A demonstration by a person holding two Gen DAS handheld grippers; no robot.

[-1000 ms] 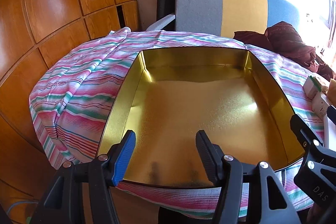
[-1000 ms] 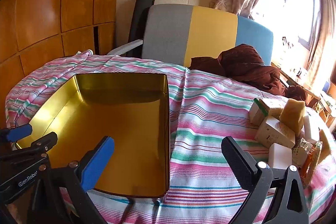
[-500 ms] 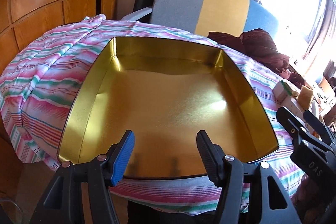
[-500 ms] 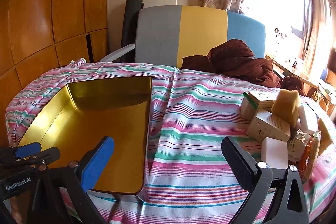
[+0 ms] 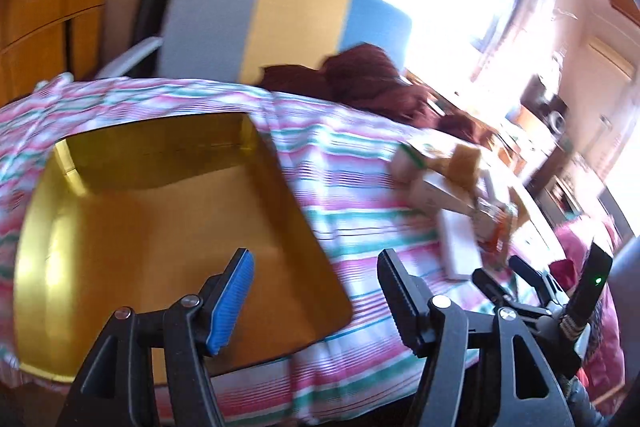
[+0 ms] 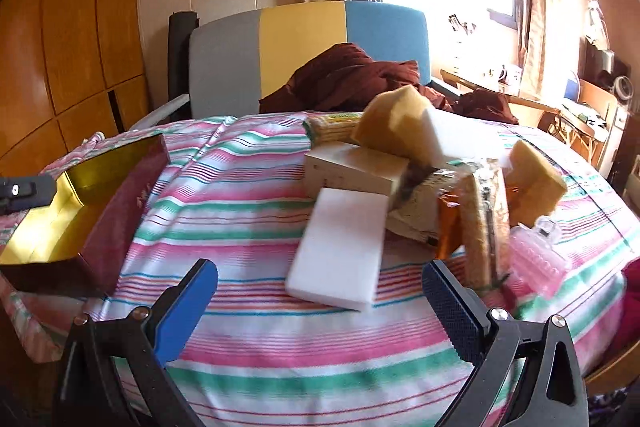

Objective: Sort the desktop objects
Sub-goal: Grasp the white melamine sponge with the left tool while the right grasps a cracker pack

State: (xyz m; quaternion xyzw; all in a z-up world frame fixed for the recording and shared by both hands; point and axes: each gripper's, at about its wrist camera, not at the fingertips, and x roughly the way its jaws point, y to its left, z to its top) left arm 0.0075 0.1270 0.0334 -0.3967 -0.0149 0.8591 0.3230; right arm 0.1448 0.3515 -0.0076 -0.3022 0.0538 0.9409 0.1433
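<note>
"Both grippers are empty, right?"

"Yep. Left gripper [image 5: 314,297] has its jaws spread wide with nothing between them, hanging over the near right corner of the gold tin [image 5: 160,227], which sits at the left end of the striped cloth [image 5: 352,187]. Right gripper [image 6: 320,301] is gaping even wider, also holding nothing, pointed at the white block [image 6: 340,251] lying flat just ahead of it."

"Where's the stuff to sort?"

"Piled on the right half of the cloth, well apart from the tin: a cream box [image 6: 356,169] behind the white block, two yellow sponges [image 6: 394,125] [image 6: 534,183], an orange-ended packet [image 6: 476,219] standing on edge, and a pink ribbed bottle [image 6: 538,259] on its side. Left view's pretty smeared, so can't make out the pile there."

"Tin's empty?"

"Looks bare inside, yeah."
</note>
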